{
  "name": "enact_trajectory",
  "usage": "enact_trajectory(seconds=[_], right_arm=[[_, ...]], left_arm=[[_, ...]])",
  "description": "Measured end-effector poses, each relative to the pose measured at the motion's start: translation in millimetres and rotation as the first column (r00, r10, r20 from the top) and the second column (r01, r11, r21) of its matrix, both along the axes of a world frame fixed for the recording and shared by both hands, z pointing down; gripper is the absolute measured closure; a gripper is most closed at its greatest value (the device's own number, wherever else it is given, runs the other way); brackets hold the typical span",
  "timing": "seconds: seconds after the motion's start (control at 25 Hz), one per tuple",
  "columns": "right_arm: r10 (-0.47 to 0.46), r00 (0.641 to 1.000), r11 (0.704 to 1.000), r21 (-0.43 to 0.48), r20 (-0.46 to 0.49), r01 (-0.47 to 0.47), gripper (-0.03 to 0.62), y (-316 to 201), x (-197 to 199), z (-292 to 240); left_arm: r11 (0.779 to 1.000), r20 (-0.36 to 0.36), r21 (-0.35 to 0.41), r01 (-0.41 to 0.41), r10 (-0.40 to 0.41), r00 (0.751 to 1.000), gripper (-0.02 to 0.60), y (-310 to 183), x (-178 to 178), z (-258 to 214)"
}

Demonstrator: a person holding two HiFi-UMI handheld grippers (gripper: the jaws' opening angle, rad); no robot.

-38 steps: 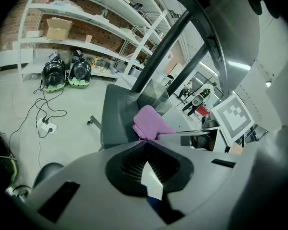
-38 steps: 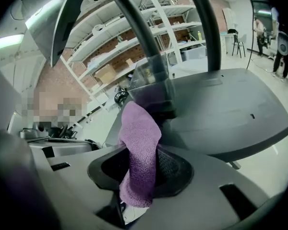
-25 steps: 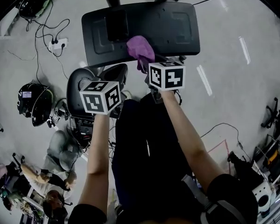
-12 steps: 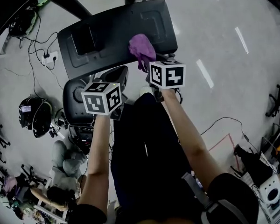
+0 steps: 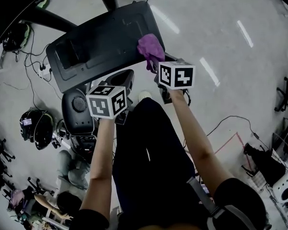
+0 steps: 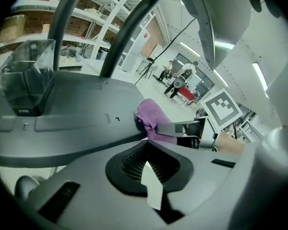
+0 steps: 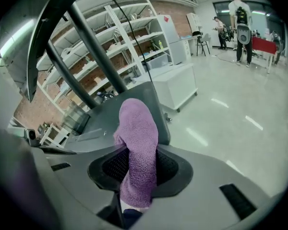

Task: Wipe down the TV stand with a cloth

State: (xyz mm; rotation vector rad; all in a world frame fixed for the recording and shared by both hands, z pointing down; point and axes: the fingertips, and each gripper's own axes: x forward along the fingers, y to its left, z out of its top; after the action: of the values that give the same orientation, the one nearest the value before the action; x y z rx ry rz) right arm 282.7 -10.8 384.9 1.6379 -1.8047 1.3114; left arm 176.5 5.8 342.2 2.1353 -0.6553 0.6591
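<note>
The cloth (image 5: 151,47) lies on the right edge of the stand (image 5: 96,42), between the jaws of the right gripper (image 5: 156,65) just near of it. The left gripper (image 5: 121,83) sits further left and nearer. A helmet (image 5: 34,128) lies on the floor, near left.

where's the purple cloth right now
In the head view the purple cloth is just above centre, held in the right claw at the right-hand end of the black TV stand.
</note>
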Motion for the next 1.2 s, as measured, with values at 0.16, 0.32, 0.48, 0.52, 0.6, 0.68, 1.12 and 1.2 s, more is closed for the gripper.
enact_trajectory(seconds=[0.16, 0.32, 0.48, 0.52, 0.6, 0.68, 1.12, 1.2], right_arm=[[0.020, 1.000, 1.000, 0.006, -0.015, -0.019, 0.459, -3, 19, 3], [0.058, 0.998, 0.998, 0.017, -0.040, -0.058, 0.461, 2, 41, 3], [0.120, 0.991, 0.993, 0.025, -0.061, -0.118, 0.471, 11, 63, 6], [0.135, 0.989, 0.991, 0.026, -0.067, -0.134, 0.472, 14, 68, 7], [0.167, 0.984, 0.986, 0.038, -0.067, -0.164, 0.473, 20, 76, 8], [0.197, 0.979, 0.979, 0.068, -0.051, -0.193, 0.473, 25, 79, 8], [0.344, 0.938, 0.931, 0.146, -0.042, -0.335, 0.485, 62, 71, 33], [0.355, 0.933, 0.927, 0.148, -0.058, -0.343, 0.486, 72, 68, 45]], left_arm=[[1.000, 0.003, -0.007, -0.015, 0.015, 1.000, 0.577, -3, 9, 4], [1.000, 0.003, -0.009, -0.030, 0.030, 1.000, 0.577, -1, 17, 8], [0.999, 0.001, -0.018, -0.049, 0.049, 0.999, 0.577, 6, 24, 13], [0.998, -0.002, -0.020, -0.057, 0.057, 0.998, 0.577, 8, 26, 14], [0.997, -0.010, -0.022, -0.075, 0.075, 0.997, 0.577, 14, 29, 15], [0.996, -0.021, -0.022, -0.092, 0.092, 0.996, 0.577, 19, 30, 16], [0.976, -0.054, -0.031, -0.217, 0.215, 0.975, 0.577, 58, 25, 58], [0.971, -0.070, -0.016, -0.240, 0.238, 0.969, 0.577, 65, 23, 67]])
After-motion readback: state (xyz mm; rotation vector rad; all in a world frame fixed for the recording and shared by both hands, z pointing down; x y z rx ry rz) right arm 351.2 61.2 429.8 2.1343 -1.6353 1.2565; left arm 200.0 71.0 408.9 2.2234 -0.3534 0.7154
